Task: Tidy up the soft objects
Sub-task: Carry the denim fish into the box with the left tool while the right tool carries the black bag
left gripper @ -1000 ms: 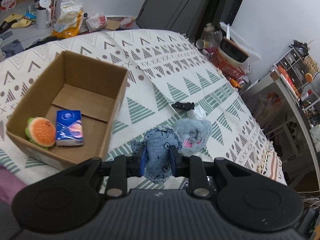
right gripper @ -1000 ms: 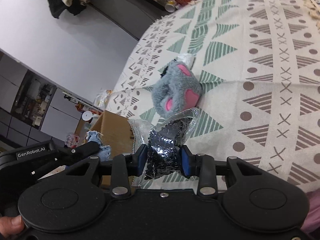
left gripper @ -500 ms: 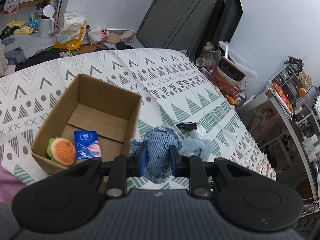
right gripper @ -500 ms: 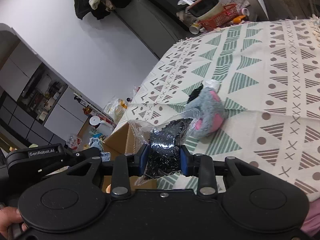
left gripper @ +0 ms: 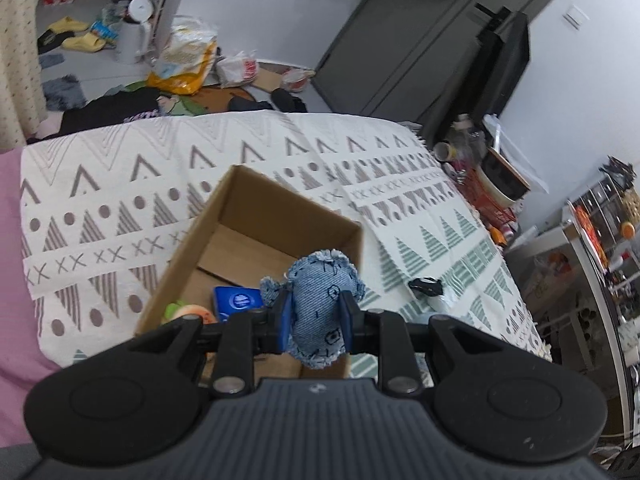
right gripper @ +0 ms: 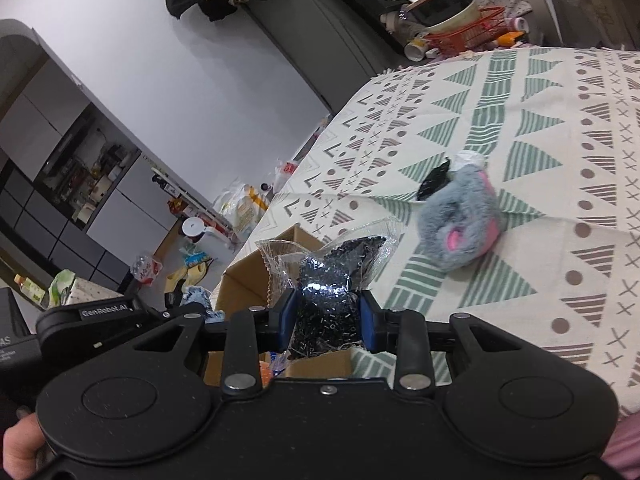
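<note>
Carry-to-box step: left tongs (left gripper: 314, 316) clamp the denim plush (left gripper: 320, 300) just above the cardboard box (left gripper: 280, 220), right tongs (right gripper: 327, 314) pinch the bag of black beads (right gripper: 326, 280) near its rim; beyond it lies the grey plush (right gripper: 464, 224); next, release inside.

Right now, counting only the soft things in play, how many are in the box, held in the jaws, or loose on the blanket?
In the cardboard box: 2, burger toy and blue tissue pack.
Held: 2, denim toy and bag of black beads.
Loose on the blanket: 1, grey plush.
Total: 5.
</note>
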